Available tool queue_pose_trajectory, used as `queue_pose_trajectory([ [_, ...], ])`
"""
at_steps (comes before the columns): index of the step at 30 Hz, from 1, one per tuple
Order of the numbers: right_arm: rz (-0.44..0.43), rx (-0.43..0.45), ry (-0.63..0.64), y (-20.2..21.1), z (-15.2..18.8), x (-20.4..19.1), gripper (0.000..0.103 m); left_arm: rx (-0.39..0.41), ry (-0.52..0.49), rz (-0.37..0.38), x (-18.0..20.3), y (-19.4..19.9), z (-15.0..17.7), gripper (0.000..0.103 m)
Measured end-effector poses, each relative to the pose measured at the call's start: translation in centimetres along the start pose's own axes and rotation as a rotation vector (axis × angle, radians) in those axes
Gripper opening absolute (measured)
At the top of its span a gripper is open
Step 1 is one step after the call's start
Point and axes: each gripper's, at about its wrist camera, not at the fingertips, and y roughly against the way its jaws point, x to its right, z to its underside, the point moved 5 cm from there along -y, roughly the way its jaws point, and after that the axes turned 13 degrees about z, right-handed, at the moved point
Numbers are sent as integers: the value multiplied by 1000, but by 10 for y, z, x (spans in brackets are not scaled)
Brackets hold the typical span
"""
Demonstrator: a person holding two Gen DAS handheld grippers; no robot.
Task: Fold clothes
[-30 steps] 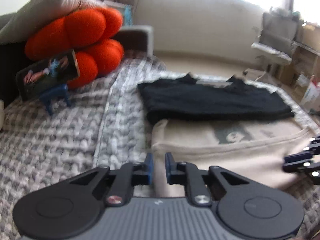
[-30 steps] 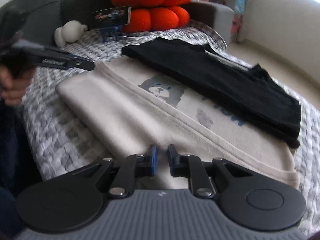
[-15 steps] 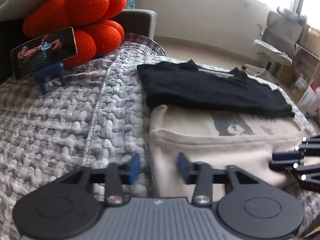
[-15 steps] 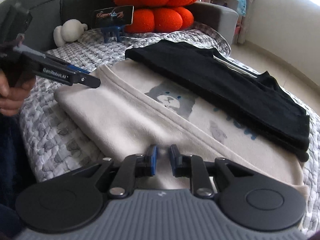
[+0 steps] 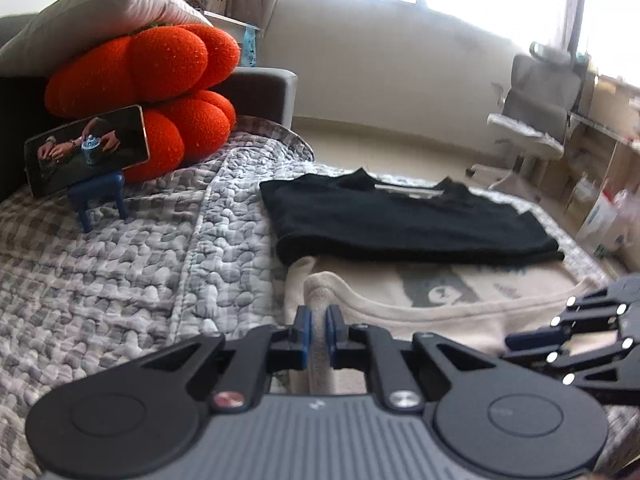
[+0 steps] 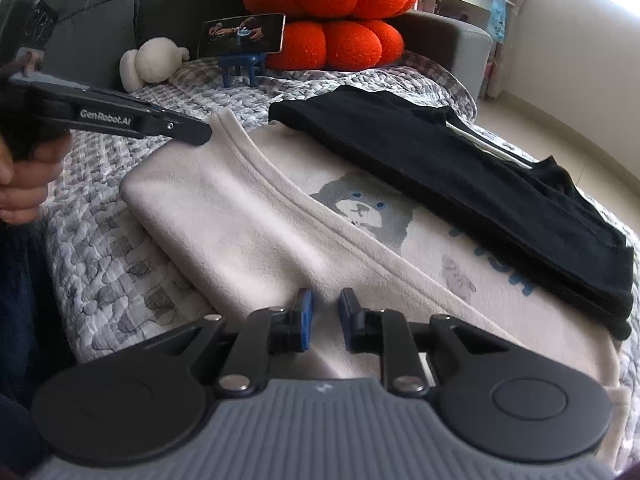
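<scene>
**Bed, garments and grippers**

Quilted bed (image 5: 120, 280): both garments are carried. Cream sweatshirt (image 6: 248, 216): laid centre, partly folded. Black shirt (image 5: 400, 220): folded, overlapping it at 12 o'clock. Left gripper (image 5: 316, 322): clamped on a cream sweatshirt fold. Right gripper (image 6: 323, 312): fingers held slightly apart, nothing gripped.

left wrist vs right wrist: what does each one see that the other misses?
Left wrist only: left gripper shut on a raised corner of the cream shirt, office chair by the window, grey pillow on the orange cushion.
Right wrist only: right gripper open over the shirt, white plush toy, hand holding the left gripper.
Both: black shirt, bear print, phone on its blue stand.
</scene>
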Motion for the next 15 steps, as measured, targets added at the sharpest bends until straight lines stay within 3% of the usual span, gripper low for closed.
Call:
queue_pose_trajectory([
  [3, -2, 5, -19, 1, 1, 1, 22, -15, 18, 7, -1, -3, 0, 9],
  [7, -5, 11, -43, 1, 2, 1, 22, -64, 67, 26, -8, -16, 0, 31],
  [8, -9, 14, -52, 1, 3, 2, 22, -74, 75, 30, -10, -19, 0, 32],
  [13, -22, 24, -69, 2, 3, 4, 22, -103, 73, 14, -13, -28, 2, 31],
  [15, -28, 28, -75, 2, 4, 5, 22, -83, 45, 9, -10, -24, 1, 16],
])
